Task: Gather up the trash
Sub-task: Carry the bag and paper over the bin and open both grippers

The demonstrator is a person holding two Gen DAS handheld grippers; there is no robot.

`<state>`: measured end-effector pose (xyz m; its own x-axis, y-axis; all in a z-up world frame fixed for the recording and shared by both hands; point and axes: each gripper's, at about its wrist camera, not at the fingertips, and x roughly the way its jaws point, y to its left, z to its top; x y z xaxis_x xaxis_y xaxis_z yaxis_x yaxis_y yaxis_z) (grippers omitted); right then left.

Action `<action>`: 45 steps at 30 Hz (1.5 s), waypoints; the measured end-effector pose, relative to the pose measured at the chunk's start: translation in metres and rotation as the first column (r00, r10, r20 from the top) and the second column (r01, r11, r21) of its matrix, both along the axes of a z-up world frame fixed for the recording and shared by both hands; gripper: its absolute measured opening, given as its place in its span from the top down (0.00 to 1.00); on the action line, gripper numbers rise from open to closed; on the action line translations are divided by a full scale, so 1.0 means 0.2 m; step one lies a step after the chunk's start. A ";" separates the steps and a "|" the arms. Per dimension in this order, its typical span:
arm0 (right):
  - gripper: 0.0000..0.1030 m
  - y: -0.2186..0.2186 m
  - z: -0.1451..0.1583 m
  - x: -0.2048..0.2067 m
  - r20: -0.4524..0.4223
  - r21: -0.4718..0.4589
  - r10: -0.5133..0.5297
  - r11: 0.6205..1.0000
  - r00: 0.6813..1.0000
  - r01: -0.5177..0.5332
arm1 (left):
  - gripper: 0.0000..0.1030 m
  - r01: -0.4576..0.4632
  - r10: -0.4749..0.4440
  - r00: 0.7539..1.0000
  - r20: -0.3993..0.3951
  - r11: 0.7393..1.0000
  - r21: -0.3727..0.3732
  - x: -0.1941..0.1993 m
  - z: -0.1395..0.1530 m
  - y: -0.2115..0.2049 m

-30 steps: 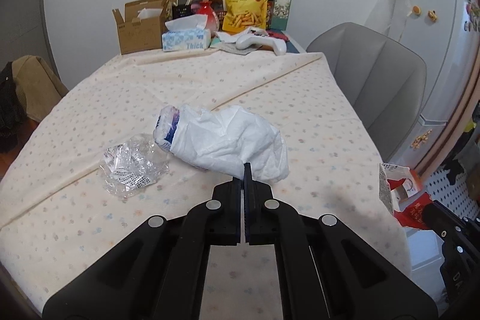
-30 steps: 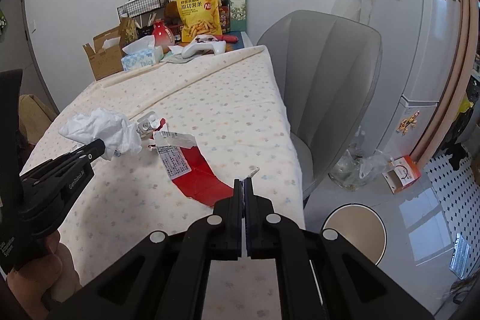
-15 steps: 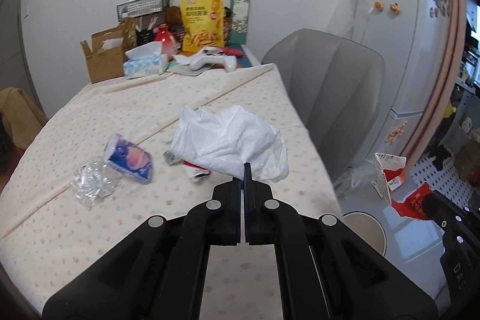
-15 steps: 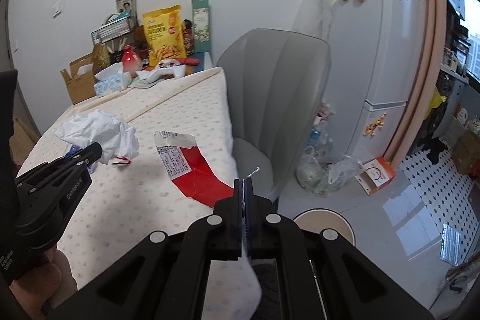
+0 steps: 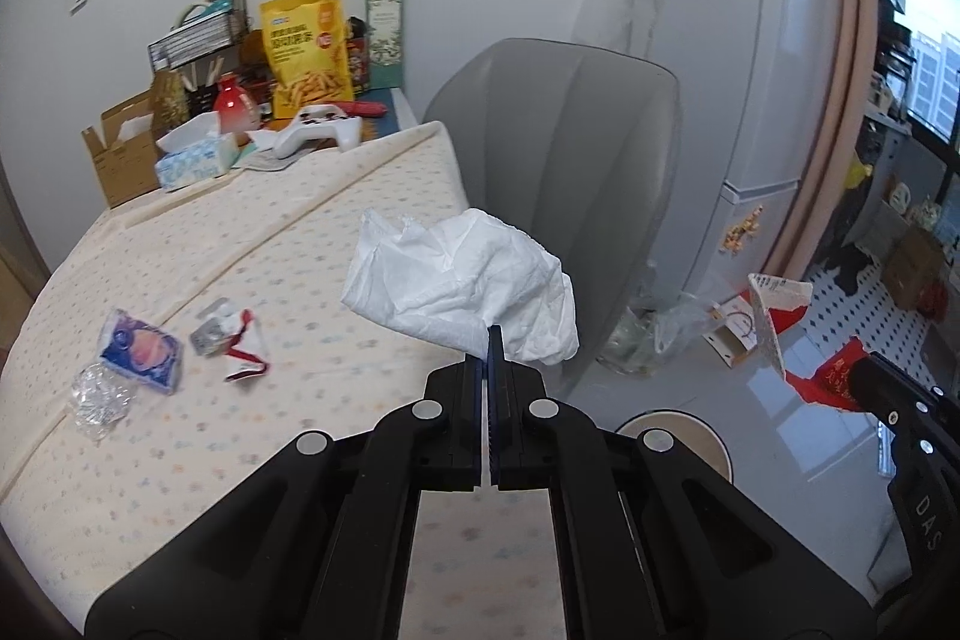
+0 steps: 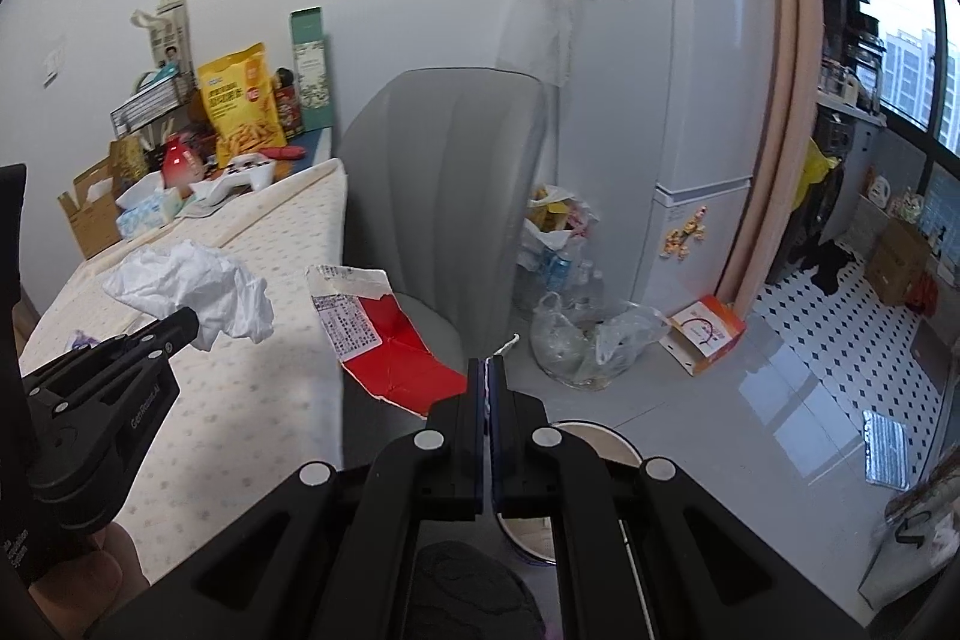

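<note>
On the table (image 5: 300, 232) lie a clear crinkly wrapper (image 5: 99, 400), a blue packet (image 5: 141, 349) and small scraps (image 5: 231, 340); the left gripper (image 5: 489, 340) is pinched tight on a white tissue (image 5: 462, 280), up in the air; the right gripper (image 6: 486, 370) is squeezed on a torn red carton (image 6: 384, 340); a round bin (image 6: 591, 439) sits just below.

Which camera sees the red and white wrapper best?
The right wrist view: the red and white wrapper hangs flat from the right gripper, label readable. The left wrist view shows it only small, edge-on, at the side.
</note>
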<state>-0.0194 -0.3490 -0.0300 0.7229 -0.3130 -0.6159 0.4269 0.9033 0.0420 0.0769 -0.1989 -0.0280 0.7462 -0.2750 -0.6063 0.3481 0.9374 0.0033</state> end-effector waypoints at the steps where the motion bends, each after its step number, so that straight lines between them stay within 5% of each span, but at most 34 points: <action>1: 0.97 -0.03 -0.01 0.00 -0.003 0.003 -0.011 1.000 1.000 0.011 | 0.98 0.008 -0.008 1.000 0.000 1.000 0.004 0.00 0.00 -0.03; 22: 0.97 -0.61 -0.30 -0.01 -0.078 0.108 -0.154 0.981 0.985 0.162 | 0.98 0.155 -0.146 0.986 -0.077 0.980 0.123 0.08 -0.21 -0.65; 37: 0.97 -0.76 -0.50 0.14 -0.135 0.142 -0.175 0.971 0.975 0.194 | 0.98 0.176 -0.155 0.980 -0.128 0.970 0.170 0.20 -0.34 -0.77; 40: 0.93 -0.79 -0.54 0.16 -0.153 0.151 -0.188 0.966 0.970 0.211 | 0.98 0.183 -0.160 0.978 -0.137 0.967 0.176 0.21 -0.36 -0.80; 42: 0.57 -0.82 -0.54 0.15 -0.153 0.144 -0.200 0.964 0.968 0.222 | 0.98 0.189 -0.166 0.976 -0.140 0.966 0.179 0.22 -0.37 -0.81; 45: 0.55 -0.85 -0.53 0.11 -0.140 0.129 -0.230 0.960 0.963 0.248 | 0.98 0.203 -0.178 0.973 -0.145 0.962 0.183 0.21 -0.38 -0.85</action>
<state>0.0029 -0.5196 -0.1365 0.5541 -0.3691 -0.7462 0.6397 0.7624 0.0979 0.1196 -0.3687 -0.1041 0.6054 -0.2713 -0.7483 0.5294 0.8393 0.1240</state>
